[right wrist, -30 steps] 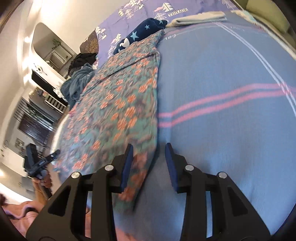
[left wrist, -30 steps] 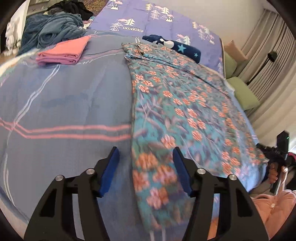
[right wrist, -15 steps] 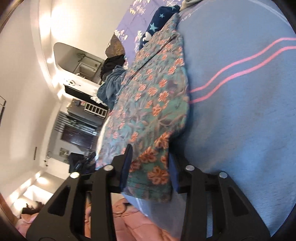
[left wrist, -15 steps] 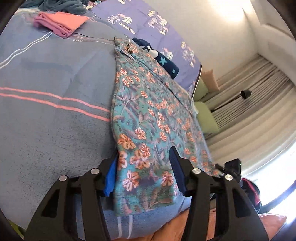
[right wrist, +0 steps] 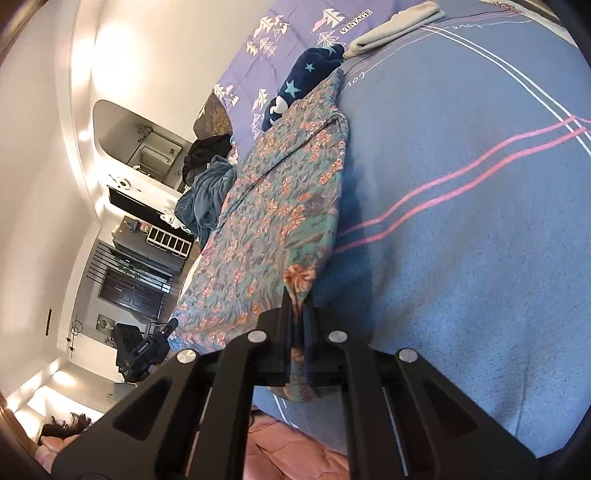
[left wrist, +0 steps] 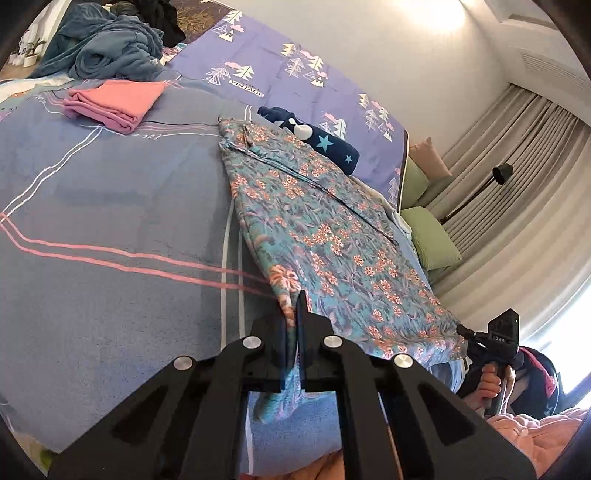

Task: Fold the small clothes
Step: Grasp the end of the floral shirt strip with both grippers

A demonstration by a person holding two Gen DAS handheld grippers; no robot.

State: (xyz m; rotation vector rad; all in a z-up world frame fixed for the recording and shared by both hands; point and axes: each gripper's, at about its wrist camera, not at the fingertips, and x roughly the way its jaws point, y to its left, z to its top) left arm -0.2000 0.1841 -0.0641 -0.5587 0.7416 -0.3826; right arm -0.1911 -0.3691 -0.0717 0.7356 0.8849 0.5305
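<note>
A teal floral garment (left wrist: 325, 236) lies lengthwise on the blue bedspread (left wrist: 110, 221), its near hem at the bed's front edge. My left gripper (left wrist: 296, 306) is shut on the hem's left corner, the cloth pinched between the pads and lifted a little. In the right wrist view the same floral garment (right wrist: 280, 206) runs away to the upper left, and my right gripper (right wrist: 295, 295) is shut on its right corner. The right gripper's body (left wrist: 495, 343), held by a hand, also shows at the left wrist view's right edge.
A folded pink cloth (left wrist: 114, 103) lies at the far left of the bed, a dark blue heap of clothes (left wrist: 107, 51) behind it. A navy star-print item (left wrist: 321, 138) sits beyond the garment, a folded grey cloth (right wrist: 395, 26) farther right. Green cushions (left wrist: 432, 240) and curtains stand alongside.
Both grippers went from open, straddling the hem corners, to shut on the cloth. Both then rose slightly, lifting the near hem off the bedspread.
</note>
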